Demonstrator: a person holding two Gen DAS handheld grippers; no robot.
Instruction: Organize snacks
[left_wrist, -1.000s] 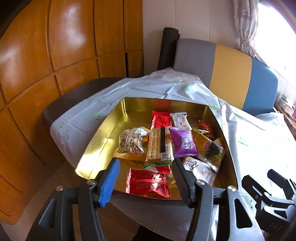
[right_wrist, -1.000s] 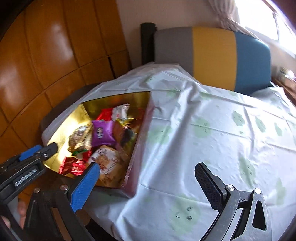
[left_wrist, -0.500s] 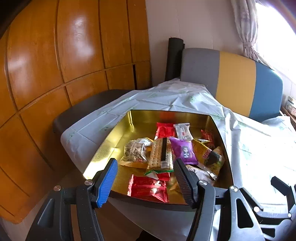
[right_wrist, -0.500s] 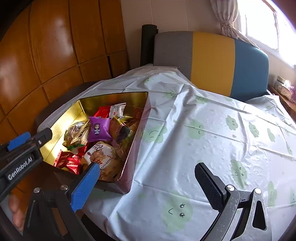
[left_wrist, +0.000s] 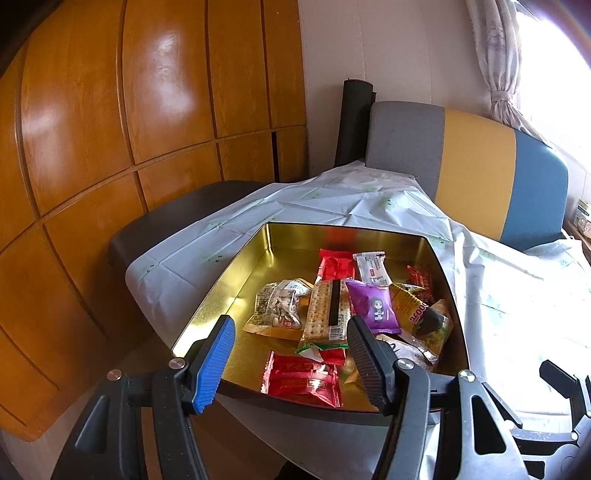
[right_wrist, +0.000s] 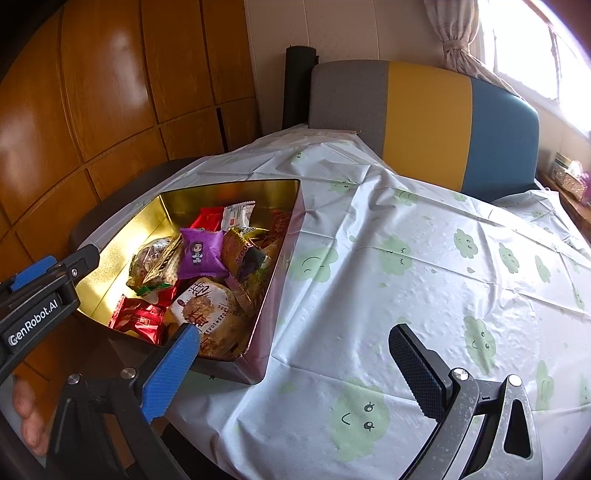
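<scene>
Over the last second both wrist cameras had drawn back and up from the table, so the cloth-covered table (right_wrist: 424, 280) and the striped chair (left_wrist: 476, 173) behind it took up more of each view and the gold tin (left_wrist: 236, 295) sat further off and lower between the fingers. The tin itself had not shifted: it lay at the table's left near corner, its near end overhanging the edge, and every snack in view was inside it, heaped toward its right side. None lay on the cloth. The cracker pack (left_wrist: 327, 314) rested across the middle of the heap, the purple packet (right_wrist: 202, 253) just right of it, the red packet (left_wrist: 301, 378) alone at the near end. The left gripper (left_wrist: 288, 363) hung in front of the tin's near wall, spread wide and holding nothing; the right gripper (right_wrist: 295, 365) was likewise spread and bare over the cloth. That retreat, with the snacks gathered and both grippers bare, would fit a finished sort or a pause before reaching in.
</scene>
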